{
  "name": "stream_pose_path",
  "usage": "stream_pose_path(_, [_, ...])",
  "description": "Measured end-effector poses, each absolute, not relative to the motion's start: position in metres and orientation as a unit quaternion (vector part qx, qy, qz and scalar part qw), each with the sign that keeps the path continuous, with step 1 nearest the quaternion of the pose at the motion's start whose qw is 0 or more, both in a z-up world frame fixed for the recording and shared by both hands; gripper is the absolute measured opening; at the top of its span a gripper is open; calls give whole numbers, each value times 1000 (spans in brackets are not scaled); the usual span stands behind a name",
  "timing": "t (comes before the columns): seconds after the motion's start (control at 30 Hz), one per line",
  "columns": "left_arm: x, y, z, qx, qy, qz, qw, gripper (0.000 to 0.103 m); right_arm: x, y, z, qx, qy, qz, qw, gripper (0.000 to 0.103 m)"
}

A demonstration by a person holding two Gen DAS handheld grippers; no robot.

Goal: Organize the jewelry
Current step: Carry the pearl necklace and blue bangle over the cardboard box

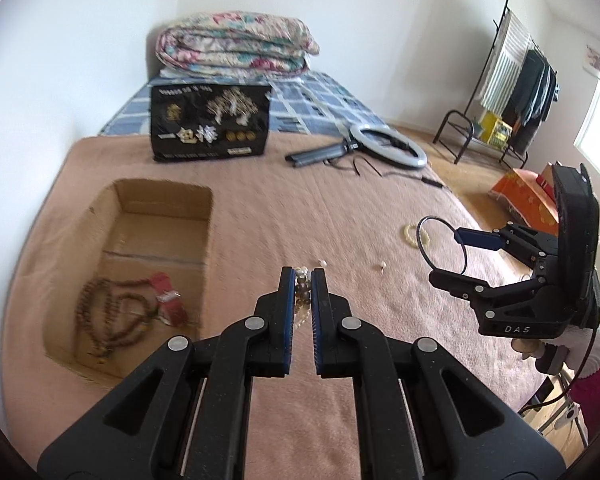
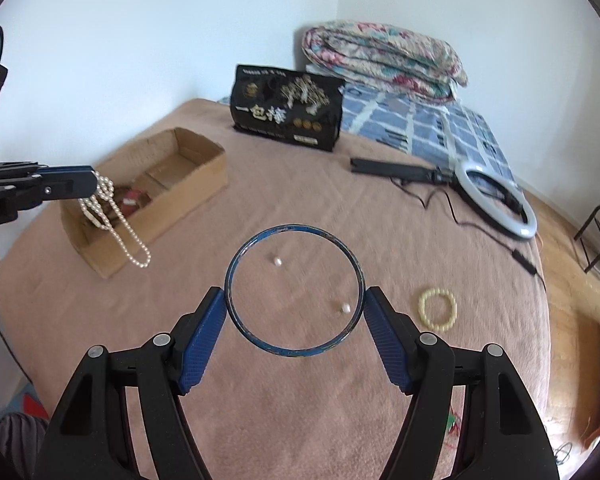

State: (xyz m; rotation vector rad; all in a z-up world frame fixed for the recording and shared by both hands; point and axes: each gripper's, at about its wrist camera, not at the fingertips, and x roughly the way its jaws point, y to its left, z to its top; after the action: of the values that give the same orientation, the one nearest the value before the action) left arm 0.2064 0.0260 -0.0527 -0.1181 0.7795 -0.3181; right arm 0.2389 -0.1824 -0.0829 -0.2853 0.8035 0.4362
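My left gripper (image 1: 302, 276) has its jaws pressed together on a pearl strand (image 2: 112, 216). In the left wrist view only a few beads show in the narrow gap between the pads. In the right wrist view the strand hangs in loops from the jaw tips, clear of the blanket (image 2: 300, 208) and in front of the box (image 2: 204, 176).

My right gripper (image 2: 294, 308) has its jaws spread wide, both blue pads (image 2: 204, 344) pressing on opposite sides of a blue bangle (image 2: 294, 228). The bangle stands between the pads, lifted off the blanket, its ring extending past the tips.

Seen through and just beyond the bangle, two loose pearls (image 2: 277, 261) lie on the blanket, well apart from each other. To the right of my right jaws lies a cream bead bracelet (image 2: 438, 309), flat on the blanket and touched by nothing.

To the left of my left jaws sits the open cardboard box, its bottom holding a dark bead necklace (image 1: 108, 316) and a red item (image 1: 166, 300) that I cannot identify.

Beyond both jaws, at the far side of the blanket, stands a black bag (image 1: 211, 123) with gold print. To its right lies a ring light (image 2: 500, 200) with its cable. Farther back a folded quilt (image 1: 236, 46) rests on a checked sheet (image 1: 300, 100).
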Motion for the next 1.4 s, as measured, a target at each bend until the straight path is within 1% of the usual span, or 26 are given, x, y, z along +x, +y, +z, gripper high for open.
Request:
stream_pose_path(0.3, [205,72,-22,-66,352,-125,925,5,253,-147,-62,-146,369,236,887,70])
stream_pose_path(0.53, [209,101,-17,-68,348,-105,929,5,270,-112,-54,-147,363,260,883,70])
stream_pose_path(0.8, [213,119,-29,-71,354,-100,927,5,293,-71,-59,-144,364,286,874,70])
stream_pose_path(1.4, [214,136,-74,-69,384,-79,918,5,334,-8,-104,-112,397,324,852,70])
